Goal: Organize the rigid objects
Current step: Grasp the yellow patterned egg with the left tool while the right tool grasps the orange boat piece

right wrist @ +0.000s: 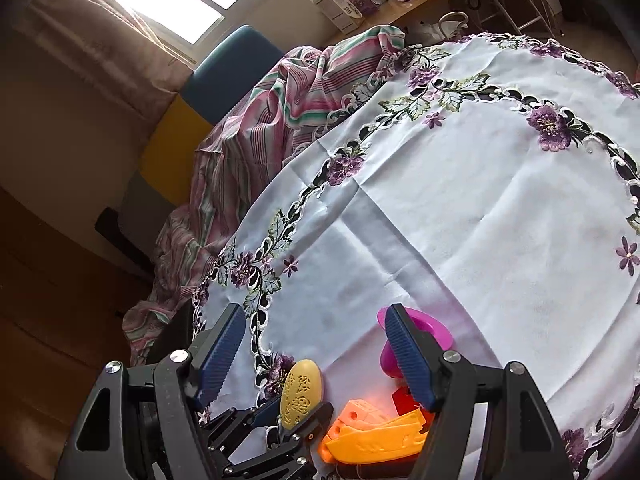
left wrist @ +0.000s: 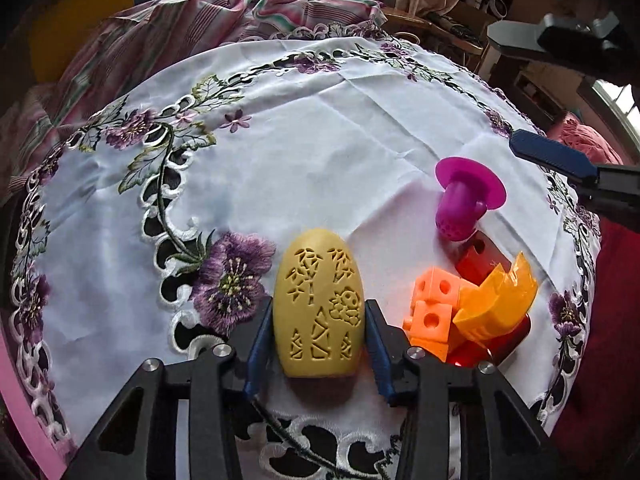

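Note:
A yellow egg-shaped piece with carved patterns lies on the white embroidered tablecloth. My left gripper is shut on it, a blue pad pressing on each long side. Just to its right is a pile: an orange cube block, a yellow-orange boat-shaped piece, a red block and a magenta strainer-like piece. My right gripper hangs open above that pile with nothing between its fingers. Below it lie the egg, the boat piece and the magenta piece.
A pink and green striped cloth is bunched at the far edge of the round table. Beyond it stand a wooden desk with small boxes and a chair. The table's rim runs close to the pile on the right.

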`<state>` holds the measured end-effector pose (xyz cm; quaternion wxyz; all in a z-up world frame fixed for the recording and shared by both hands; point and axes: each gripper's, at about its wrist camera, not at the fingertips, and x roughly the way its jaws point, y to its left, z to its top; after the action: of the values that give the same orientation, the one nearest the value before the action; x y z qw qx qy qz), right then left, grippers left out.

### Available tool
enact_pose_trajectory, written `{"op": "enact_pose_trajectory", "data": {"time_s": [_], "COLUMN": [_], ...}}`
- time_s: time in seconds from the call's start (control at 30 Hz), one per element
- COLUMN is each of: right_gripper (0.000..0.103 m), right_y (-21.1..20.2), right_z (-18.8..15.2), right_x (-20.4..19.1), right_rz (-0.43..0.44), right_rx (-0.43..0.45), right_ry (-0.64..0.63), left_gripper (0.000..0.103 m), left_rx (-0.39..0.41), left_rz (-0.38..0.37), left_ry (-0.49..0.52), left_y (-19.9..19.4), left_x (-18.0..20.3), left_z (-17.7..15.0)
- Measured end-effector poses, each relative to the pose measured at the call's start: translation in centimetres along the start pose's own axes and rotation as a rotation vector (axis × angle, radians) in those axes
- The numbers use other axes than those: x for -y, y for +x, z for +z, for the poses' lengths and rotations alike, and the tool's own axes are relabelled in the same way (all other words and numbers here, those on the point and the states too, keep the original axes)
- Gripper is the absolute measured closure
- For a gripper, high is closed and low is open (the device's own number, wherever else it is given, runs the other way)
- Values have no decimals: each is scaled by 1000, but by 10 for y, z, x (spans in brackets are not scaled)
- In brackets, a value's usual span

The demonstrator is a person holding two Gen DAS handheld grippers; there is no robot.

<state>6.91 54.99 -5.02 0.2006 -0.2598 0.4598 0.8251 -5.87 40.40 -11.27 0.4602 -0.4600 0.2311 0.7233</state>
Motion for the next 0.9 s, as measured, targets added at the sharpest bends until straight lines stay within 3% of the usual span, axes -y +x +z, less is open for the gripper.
{"op": "enact_pose_trajectory", "data": {"time_s": [0.27,0.43,0.57,0.67,0.73,0.9], "right_gripper": [29,29,29,27,20,19], "right_y": [12,25,35,30,28,35], "right_z": [-2,-6,-17,-26,-32,-47], "right_x": [1,-6,-19,-32,-38,-42], "right_rz": [1,-73,-225,-290,-316,-370], "right_rx": [-63,-125,-242,-314,-351,-453], "right_ry": [16,-33,-150,-273,-341,-441], "left_gripper": [59,59,59,59,59,59], "left_rx": [43,99,117,124,130,136], "left_rz": [34,40,28,32,29,15], "left_ry": [-86,-90,-79,-75,-77,-81], "left_y": [-36,-54,-55,-54,-55,-56], "left_x": [-4,1,-1,0,0,-2], "left_z": [-60,-100,-105,-106,-106,-108]}}
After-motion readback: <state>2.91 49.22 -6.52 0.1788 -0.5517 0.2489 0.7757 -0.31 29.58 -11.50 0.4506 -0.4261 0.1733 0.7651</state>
